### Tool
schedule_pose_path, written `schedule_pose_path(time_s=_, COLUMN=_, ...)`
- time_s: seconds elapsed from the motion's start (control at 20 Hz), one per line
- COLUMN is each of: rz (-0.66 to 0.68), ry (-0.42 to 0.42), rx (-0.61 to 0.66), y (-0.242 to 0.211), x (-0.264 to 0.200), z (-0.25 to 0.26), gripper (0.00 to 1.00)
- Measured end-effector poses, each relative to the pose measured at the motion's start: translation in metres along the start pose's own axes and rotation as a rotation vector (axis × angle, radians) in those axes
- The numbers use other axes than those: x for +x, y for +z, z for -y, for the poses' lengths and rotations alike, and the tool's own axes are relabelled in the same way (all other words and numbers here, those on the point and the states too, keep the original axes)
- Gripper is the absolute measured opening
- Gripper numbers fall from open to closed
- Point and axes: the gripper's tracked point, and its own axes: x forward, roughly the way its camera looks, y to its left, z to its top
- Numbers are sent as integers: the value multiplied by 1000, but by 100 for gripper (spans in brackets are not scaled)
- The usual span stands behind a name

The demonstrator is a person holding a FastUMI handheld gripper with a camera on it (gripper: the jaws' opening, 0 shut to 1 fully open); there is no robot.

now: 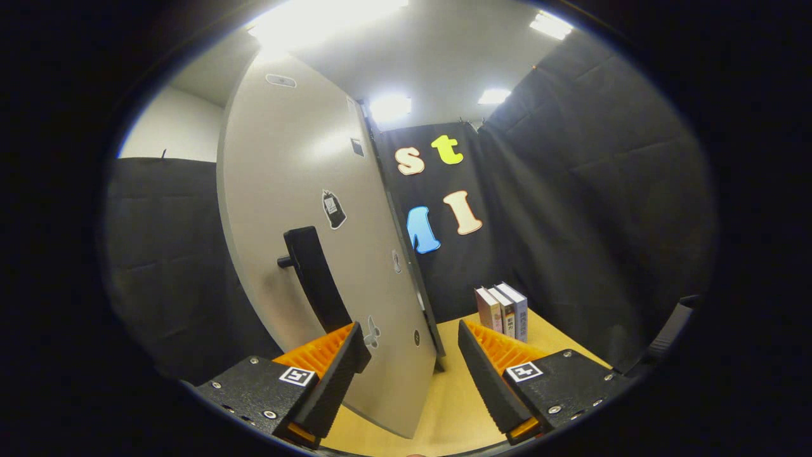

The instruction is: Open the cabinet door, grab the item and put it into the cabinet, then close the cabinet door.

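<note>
Fingers (409,355) spread, empty; door (298,209) between them, stiff; handle (314,276) ahead; books (504,311) beyond look rigid, grip across covers.

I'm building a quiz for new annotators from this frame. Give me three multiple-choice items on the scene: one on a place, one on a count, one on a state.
1. Where do the books stand?
A. On the table, beyond the fingers, by the black cloth wall
B. Between the fingers
C. On top of the door

2. How many books stand there?
A. One
B. Three
C. Five

3. How are the gripper fingers?
A. Shut on the handle
B. Shut on a book
C. Open, holding nothing

Key:
1 A: they stand upright at the table's far end, past the fingers.
2 B: three spines show side by side.
3 C: the fingers are spread, the door edge in the gap between them, its black handle not gripped.
</note>
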Motion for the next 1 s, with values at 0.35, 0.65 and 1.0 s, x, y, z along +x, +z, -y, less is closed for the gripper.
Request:
schedule_pose_path(time_s=0.35, rz=-13, ry=57, rx=-9, y=-18, x=18, z=-72, gripper=94)
schedule_pose_path(time_s=0.65, rz=-56, ry=139, rx=-16, y=-45, x=31, z=-131, gripper=95)
schedule_pose_path(time_s=1.0, rz=-32, ry=186, rx=-131, y=-50, x=27, z=-153, gripper=95)
